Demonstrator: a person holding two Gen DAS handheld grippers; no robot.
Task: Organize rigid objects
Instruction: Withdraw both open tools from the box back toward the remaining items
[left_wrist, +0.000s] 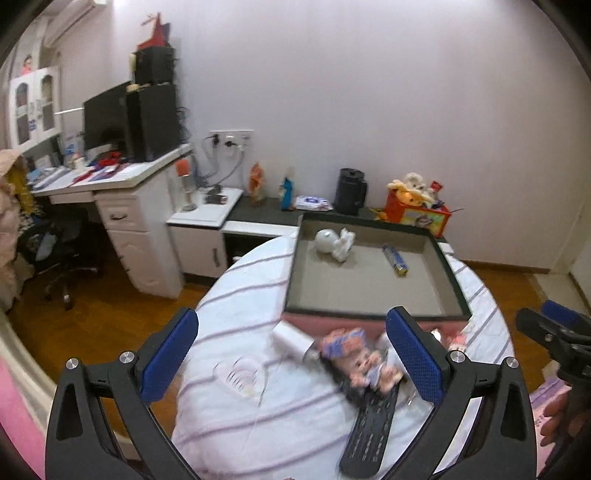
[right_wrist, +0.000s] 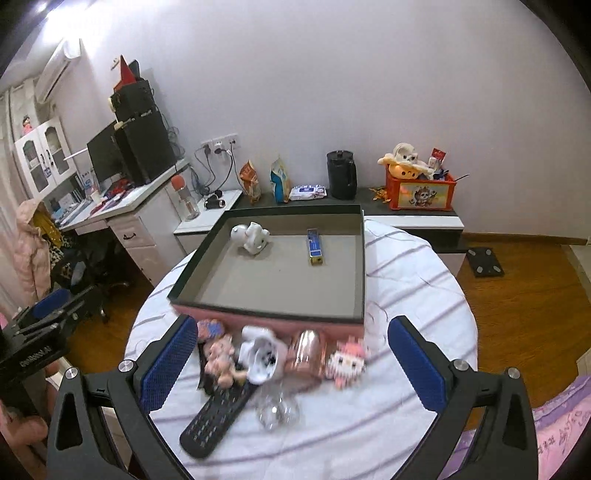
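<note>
A shallow dark-rimmed box (right_wrist: 360, 266) (left_wrist: 452, 280) sits on a round table with a striped white cloth (right_wrist: 406, 280) (left_wrist: 243, 295). Inside it lie a white figurine (right_wrist: 251, 236) (left_wrist: 334, 242) and a small blue-and-gold pack (right_wrist: 315, 247) (left_wrist: 396, 260). In front of the box lie a black remote (right_wrist: 212, 421) (left_wrist: 369, 432), a doll (right_wrist: 219, 360) (left_wrist: 360, 363), a white cup (right_wrist: 262, 354), a pink tumbler (right_wrist: 306, 354), a pink pixel figure (right_wrist: 349, 363) and a clear glass (right_wrist: 275, 411). My left gripper (left_wrist: 291, 363) and right gripper (right_wrist: 293, 363) both hang open above these, holding nothing.
A low dark shelf (right_wrist: 369, 201) behind the table carries a black kettle (right_wrist: 341, 173), snack bags (right_wrist: 251, 182) and an orange toy crate (right_wrist: 421, 186). A white desk (left_wrist: 122, 177) with a monitor stands at the left. Wooden floor (right_wrist: 524, 295) surrounds the table.
</note>
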